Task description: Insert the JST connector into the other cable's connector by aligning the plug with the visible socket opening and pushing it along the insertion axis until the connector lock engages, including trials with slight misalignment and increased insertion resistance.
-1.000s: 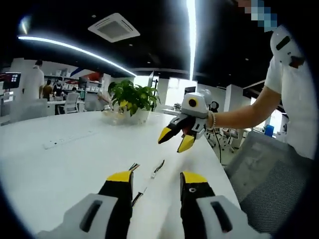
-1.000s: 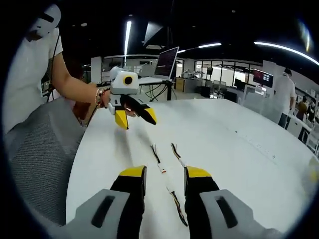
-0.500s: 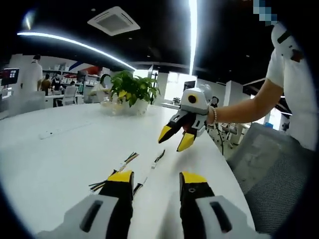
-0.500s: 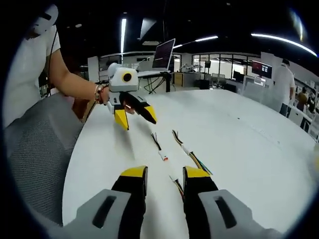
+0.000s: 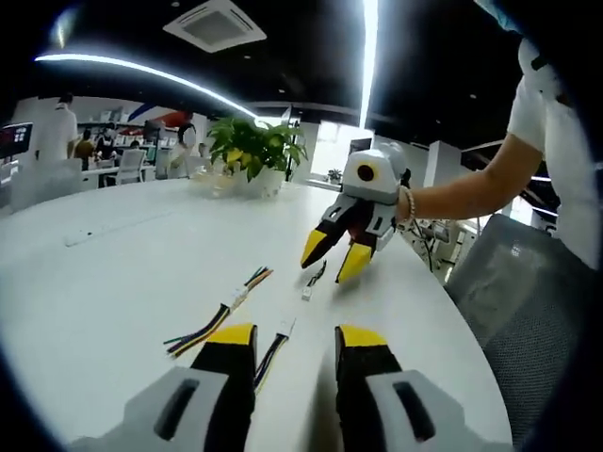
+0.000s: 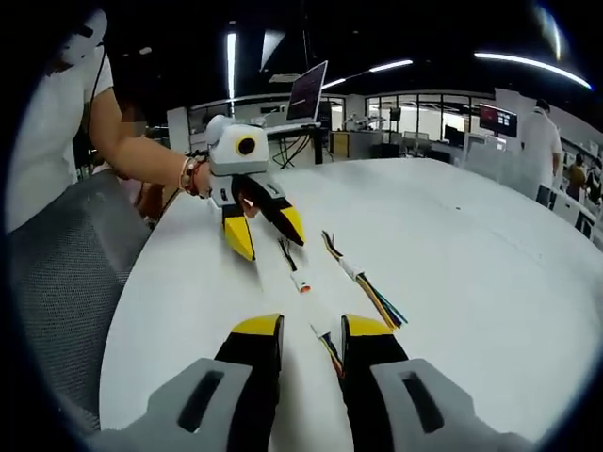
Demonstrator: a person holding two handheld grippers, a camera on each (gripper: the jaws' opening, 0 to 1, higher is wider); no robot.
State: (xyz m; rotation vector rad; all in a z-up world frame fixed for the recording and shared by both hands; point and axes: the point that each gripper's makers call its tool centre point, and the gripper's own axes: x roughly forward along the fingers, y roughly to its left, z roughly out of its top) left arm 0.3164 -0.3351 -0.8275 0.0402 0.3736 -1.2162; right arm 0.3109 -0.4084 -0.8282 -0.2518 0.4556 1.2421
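both cables (image 5: 219,317) lie mid-tabletop (image 5: 104,292), well off its edge – left claw (image 5: 290,337) and right claw (image 6: 311,329) wide, connector details unreadable.

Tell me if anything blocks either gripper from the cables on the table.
Nothing visible does. Both cables lie loose on the bare white table: the multicoloured cable and the shorter cable sit between the open left gripper and right gripper.

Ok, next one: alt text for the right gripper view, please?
Two short wired cables lie side by side on a white table, unjoined, between two open yellow-tipped grippers. The right gripper rises from the bottom of the view; the left gripper, held by a person's hand, hovers over the cables' far ends.
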